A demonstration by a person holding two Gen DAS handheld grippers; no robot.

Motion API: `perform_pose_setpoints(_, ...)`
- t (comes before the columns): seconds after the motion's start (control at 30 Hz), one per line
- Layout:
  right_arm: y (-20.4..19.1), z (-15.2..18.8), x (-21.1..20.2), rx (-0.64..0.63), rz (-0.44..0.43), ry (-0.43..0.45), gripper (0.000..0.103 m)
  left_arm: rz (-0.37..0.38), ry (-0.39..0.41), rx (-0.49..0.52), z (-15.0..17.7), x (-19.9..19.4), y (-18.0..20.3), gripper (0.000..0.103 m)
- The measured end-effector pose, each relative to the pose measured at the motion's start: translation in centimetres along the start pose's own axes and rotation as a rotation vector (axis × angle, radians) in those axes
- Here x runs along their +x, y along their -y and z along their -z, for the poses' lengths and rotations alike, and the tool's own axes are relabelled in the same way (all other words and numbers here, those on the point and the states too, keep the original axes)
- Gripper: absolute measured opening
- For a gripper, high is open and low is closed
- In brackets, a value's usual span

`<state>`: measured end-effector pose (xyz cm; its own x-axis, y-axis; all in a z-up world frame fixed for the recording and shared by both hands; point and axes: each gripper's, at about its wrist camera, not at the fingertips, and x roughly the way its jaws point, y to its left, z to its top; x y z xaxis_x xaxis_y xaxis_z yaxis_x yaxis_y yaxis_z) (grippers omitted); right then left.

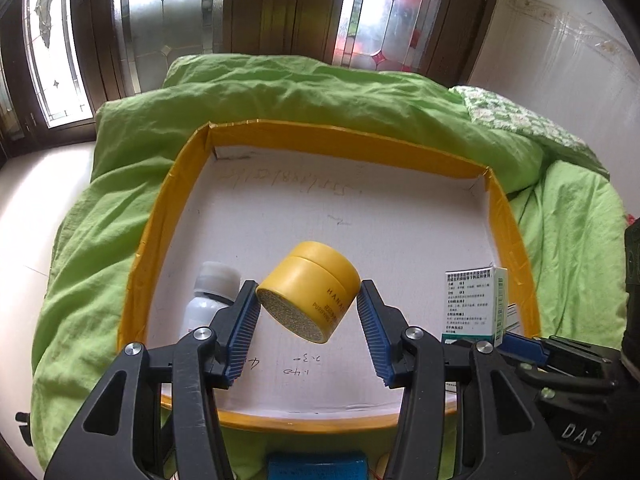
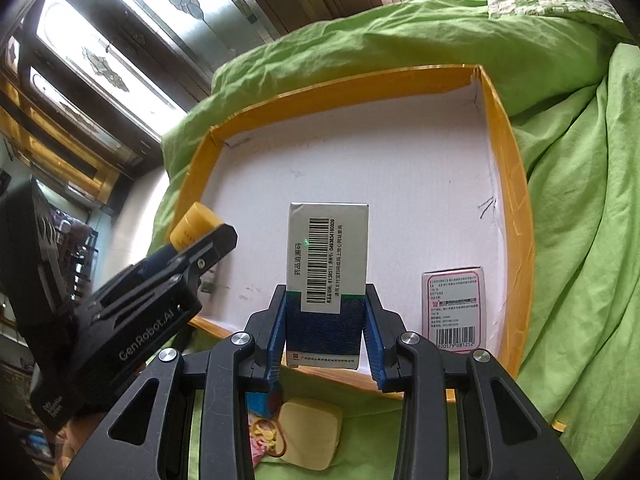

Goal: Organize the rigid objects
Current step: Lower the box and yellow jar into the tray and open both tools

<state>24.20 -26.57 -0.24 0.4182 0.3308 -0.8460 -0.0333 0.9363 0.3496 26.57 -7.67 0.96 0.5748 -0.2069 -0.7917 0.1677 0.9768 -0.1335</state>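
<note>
My left gripper (image 1: 308, 292) is shut on a round yellow jar (image 1: 316, 268), which hangs tilted over the white tray with a yellow rim (image 1: 168, 220). A white plastic bottle (image 1: 208, 292) sits in the tray just left of the jar. My right gripper (image 2: 325, 288) is shut on a medicine box (image 2: 326, 240) with a barcode label, held upright over the tray's near edge (image 2: 504, 160). A pink medicine box (image 2: 454, 308) lies in the tray to its right. The left gripper and jar (image 2: 196, 220) show at the left of the right wrist view.
The tray rests on rumpled green bedding (image 1: 280, 96), with a patterned pillow (image 1: 520, 120) at the back right. Glass-panelled doors stand behind. In front of the tray lie a blue object (image 1: 316, 466), a yellow square pad (image 2: 310, 432) and some rubber bands (image 2: 266, 436).
</note>
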Motion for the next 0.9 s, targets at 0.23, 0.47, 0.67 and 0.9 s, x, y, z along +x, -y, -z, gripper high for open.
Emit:
perform_pose_setpoints(0.23, -0.4, 0.5, 1.8, -0.076, 0.160, -0.029, 0.031, -0.052, -0.046, 0.020, 1.5, 1.9, -0.5, 0.049)
perform_pose_setpoints(0.47, -0.3, 0.2, 1.8, -0.083, 0.208, -0.019, 0.031, -0.055, -0.054, 0.019, 2.6, 2.4, -1.0, 0.049)
perform_pose_setpoints(0.67, 0.1, 0.2, 1.9, -0.067, 0.193, -0.014, 0.031, -0.068, -0.053, 0.026, 2.6, 2.4, -0.9, 0.049)
perform_pose_setpoints(0.9, 0.4, 0.3, 1.1, -0.053, 0.167, 0.006, 0.033, -0.080, -0.050, 0.029, 2.6, 1.7, -0.9, 0.061)
